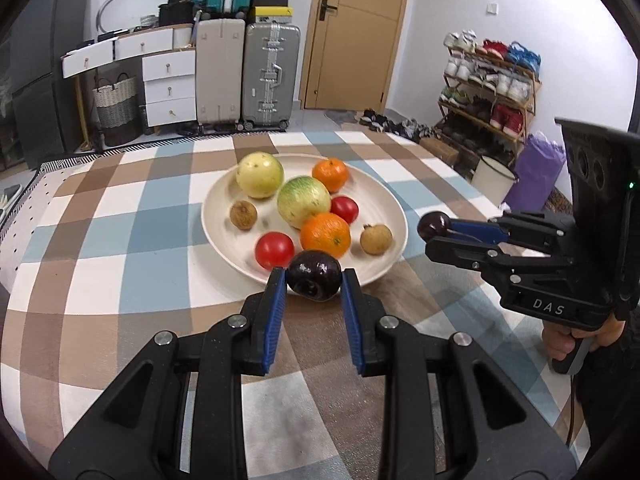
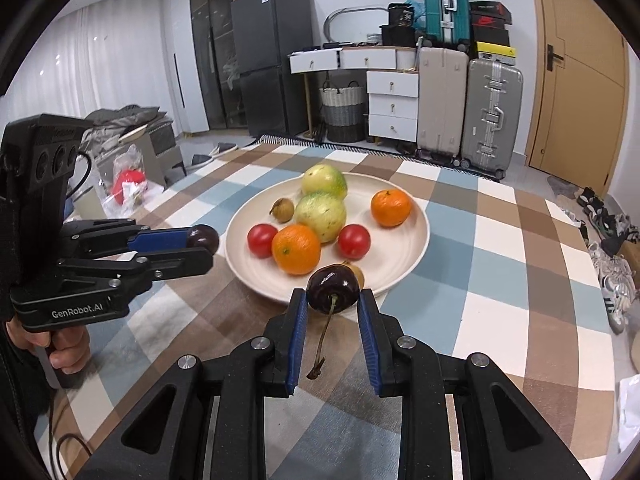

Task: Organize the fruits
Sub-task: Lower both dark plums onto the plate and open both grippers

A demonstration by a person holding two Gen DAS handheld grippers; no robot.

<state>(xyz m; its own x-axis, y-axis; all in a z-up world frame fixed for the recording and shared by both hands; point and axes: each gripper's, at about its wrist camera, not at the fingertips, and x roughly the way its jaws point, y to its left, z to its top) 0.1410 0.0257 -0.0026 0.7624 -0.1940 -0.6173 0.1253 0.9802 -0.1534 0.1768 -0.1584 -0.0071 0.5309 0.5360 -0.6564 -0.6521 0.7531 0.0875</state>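
A room in somebody's home.
There are suitcases [image 1: 248,76] by a wooden door [image 1: 352,32], a rack full of shoes [image 1: 490,92], white drawers [image 2: 392,106], a dark fridge [image 2: 272,64], and a desk [image 1: 120,248] with a checked cloth.

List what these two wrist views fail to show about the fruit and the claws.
- Left wrist view: the stem of the right claw's cherry is hidden by its fingers.
- Right wrist view: the longan is mostly behind the held cherry.
- Right wrist view: the left claw's cherry is half covered by its fingers.
- Both views: the plate near rim is blocked by claws.
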